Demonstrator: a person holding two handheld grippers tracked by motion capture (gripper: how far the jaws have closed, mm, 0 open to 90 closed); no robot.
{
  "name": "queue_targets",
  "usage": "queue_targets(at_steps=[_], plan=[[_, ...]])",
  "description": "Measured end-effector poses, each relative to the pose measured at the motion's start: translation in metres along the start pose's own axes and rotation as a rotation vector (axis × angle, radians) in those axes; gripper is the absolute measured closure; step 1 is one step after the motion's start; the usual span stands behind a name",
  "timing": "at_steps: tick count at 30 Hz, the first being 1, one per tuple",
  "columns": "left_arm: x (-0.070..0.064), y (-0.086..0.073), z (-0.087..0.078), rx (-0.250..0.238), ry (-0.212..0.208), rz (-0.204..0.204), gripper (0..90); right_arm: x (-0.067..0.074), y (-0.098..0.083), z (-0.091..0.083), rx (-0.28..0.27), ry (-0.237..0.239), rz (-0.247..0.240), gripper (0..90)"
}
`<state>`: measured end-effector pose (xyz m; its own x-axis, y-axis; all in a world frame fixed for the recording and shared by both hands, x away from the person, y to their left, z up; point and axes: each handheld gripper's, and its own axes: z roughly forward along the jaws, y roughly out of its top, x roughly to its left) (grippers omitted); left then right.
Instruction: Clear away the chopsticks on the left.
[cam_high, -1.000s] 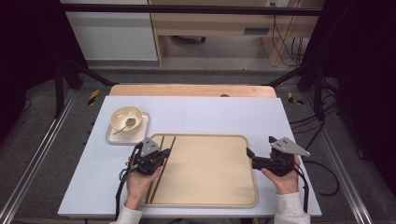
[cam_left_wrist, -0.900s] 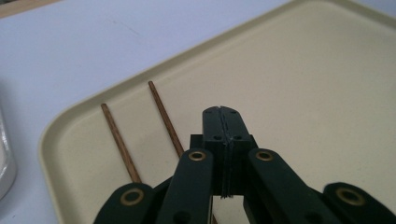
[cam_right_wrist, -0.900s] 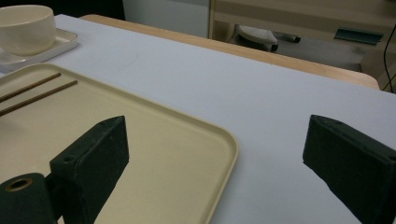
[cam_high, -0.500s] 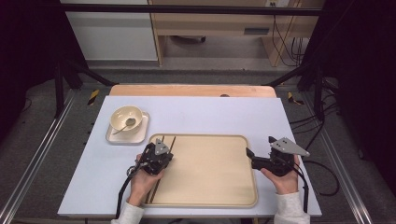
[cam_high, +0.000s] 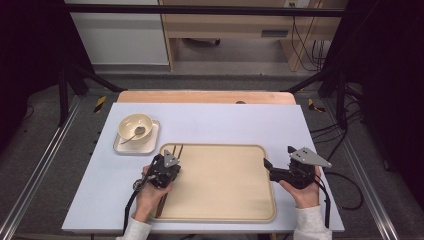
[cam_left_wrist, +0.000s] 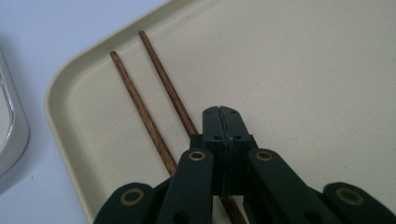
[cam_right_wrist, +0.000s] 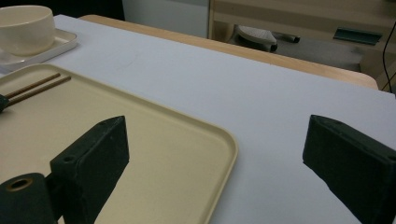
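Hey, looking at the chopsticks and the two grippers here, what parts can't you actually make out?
- Left gripper view: the chopsticks run under the shut left gripper, so whether it pinches one is hidden by its own jaws.
- High view: the chopsticks' near halves are covered by the left hand.
- Right gripper view: the tray is cut off by the bottom edge, between the right gripper jaws.
- High view: the spoon in the bowl is too small for detail.

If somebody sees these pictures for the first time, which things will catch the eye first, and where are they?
The big beige tray at the table's near middle draws the eye, with two brown chopsticks along its left edge. The left gripper sits shut over one of them, while the right gripper gapes open at the tray's right rim. A cream bowl stands behind, to the left.
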<state>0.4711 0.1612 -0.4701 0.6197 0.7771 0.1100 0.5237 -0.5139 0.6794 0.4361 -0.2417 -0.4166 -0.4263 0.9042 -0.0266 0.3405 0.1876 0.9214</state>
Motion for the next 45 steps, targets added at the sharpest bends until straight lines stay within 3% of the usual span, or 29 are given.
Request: queue_targets(at_steps=[7,14,26,32,35,38,45], plan=[[0.006,-0.006,-0.003,-0.018,0.014,-0.029,90.0,0.001,0.000,0.001,0.002,-0.001,0.001,7.4],[0.010,-0.009,-0.005,-0.012,0.038,-0.033,90.0,0.000,0.000,0.000,0.001,0.001,0.003,7.5],[0.012,-0.011,-0.007,-0.030,0.026,-0.047,90.0,0.000,0.000,0.000,0.001,0.000,0.003,7.5],[0.012,-0.009,-0.014,-0.078,-0.003,-0.054,90.0,0.001,0.000,0.000,0.002,0.000,0.003,7.5],[0.013,-0.007,-0.020,-0.094,0.010,-0.045,90.0,0.000,0.000,0.000,0.000,0.000,0.002,7.5],[0.015,-0.005,-0.026,-0.131,-0.018,-0.043,89.5,0.000,0.000,-0.001,-0.002,0.000,0.003,7.5],[0.023,0.000,-0.042,-0.213,-0.066,-0.047,78.6,0.000,0.001,-0.002,-0.002,0.001,0.006,7.3]])
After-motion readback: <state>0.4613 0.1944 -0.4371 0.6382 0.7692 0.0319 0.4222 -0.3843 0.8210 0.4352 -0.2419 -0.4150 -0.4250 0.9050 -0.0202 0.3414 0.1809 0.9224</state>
